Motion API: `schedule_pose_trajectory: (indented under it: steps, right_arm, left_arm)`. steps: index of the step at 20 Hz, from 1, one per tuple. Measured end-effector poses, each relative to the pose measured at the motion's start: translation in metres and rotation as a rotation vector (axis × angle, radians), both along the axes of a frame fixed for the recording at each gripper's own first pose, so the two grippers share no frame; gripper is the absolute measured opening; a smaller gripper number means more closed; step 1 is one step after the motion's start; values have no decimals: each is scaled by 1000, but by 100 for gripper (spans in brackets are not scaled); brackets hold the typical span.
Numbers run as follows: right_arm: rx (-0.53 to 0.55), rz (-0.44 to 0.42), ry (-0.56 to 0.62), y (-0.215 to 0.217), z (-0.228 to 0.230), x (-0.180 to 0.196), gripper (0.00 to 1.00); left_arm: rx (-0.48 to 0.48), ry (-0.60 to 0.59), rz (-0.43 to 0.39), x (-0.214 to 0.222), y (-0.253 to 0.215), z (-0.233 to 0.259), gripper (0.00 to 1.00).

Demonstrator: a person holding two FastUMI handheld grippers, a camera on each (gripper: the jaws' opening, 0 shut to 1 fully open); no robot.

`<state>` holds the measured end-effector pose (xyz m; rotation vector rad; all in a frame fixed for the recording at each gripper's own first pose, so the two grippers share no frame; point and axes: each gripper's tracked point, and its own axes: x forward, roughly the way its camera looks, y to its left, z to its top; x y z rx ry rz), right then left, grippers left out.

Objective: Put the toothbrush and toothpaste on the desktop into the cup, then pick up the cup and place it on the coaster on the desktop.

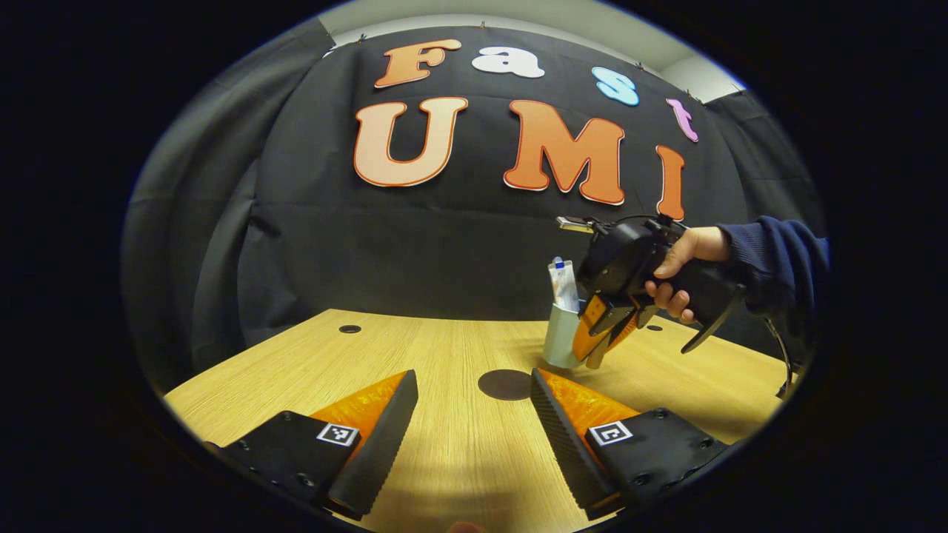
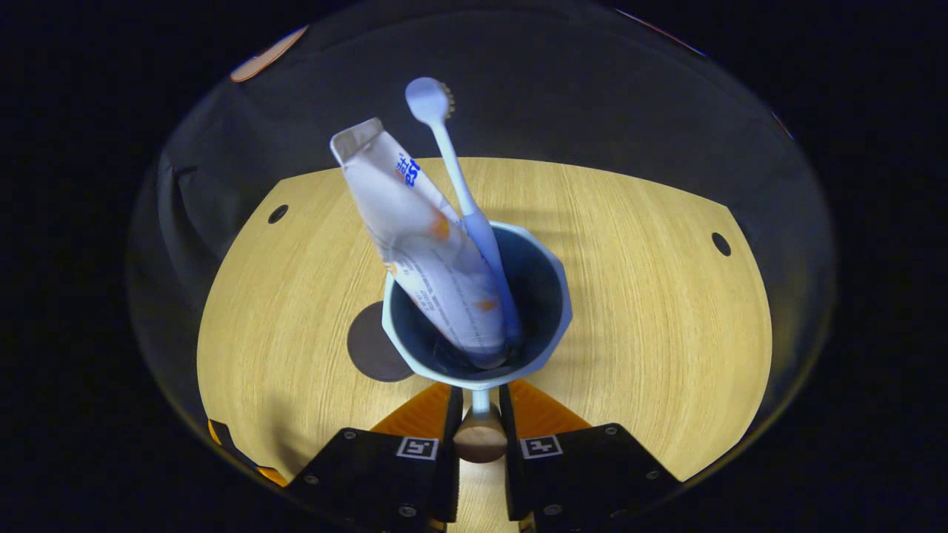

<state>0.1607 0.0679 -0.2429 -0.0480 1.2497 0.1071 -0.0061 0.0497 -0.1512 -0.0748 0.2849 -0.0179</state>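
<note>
- Black cloth backs your wooden counter (image 1: 444, 348); your left gripper (image 1: 474, 422) idles low over it, jaws wide apart on nothing.
- Just left of the cup lies the dark round coaster (image 2: 374, 344), so carry that way.
- Your right gripper (image 2: 480, 422) has its jaws clamped on the handle of the cup (image 2: 548, 318); toothpaste (image 2: 422, 244) and toothbrush (image 2: 463, 200) stand inside, leaning left.

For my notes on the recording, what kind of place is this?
Probably a staged recording booth, not a real bathroom: black cloth wall, bare wooden desk with cable holes, and a cup held by its handle in the right gripper.
</note>
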Motion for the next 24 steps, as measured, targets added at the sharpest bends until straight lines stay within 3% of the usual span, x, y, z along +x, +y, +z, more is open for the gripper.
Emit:
schedule_pose_trajectory:
  steps: [5,6,7,9,20,22,24]
  right_arm:
    - [44,71,19,-2,-2,1,25]
    - [49,88,27,-4,-1,1,21]
    - [46,106,25,-6,0,3,25]
    - [45,131,30,-9,0,4,25]
    - [66,173,54,-11,5,4,27]
    - [71,179,32,-16,10,4,34]
    - [84,173,17,-19,14,2,47]
  left_arm:
    - [-5,20,12,-6,7,-9,97]
    - [-5,24,15,-8,10,-11,97]
    - [-4,26,18,-9,12,-12,97]
    - [-3,33,26,-11,17,-15,97]
    - [-14,68,63,-19,32,-29,97]
    - [-11,70,65,-21,32,-28,97]
    - [-4,70,64,-20,28,-26,97]
